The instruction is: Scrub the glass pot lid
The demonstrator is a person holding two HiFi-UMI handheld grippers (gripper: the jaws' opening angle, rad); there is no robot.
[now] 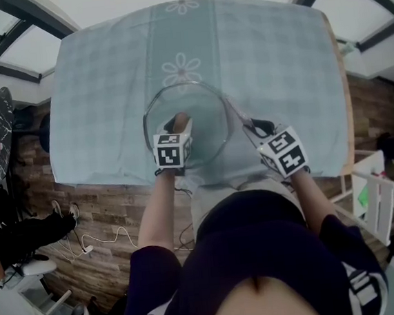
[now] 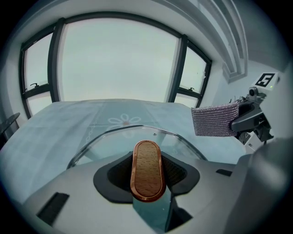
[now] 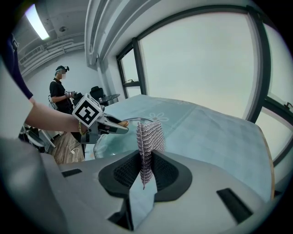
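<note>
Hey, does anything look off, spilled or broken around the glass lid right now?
Nothing stands out. The left gripper grips the glass lid by its wooden handle, the right gripper pinches a grey scrubbing cloth beside it, and the tablecloth shows no spill or damage.

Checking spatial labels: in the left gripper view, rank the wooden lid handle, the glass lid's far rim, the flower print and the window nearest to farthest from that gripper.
1. Wooden lid handle, between the jaws, centre.
2. Glass lid's far rim, just beyond.
3. Flower print, on the tablecloth behind the rim.
4. Window, at the back.
</note>
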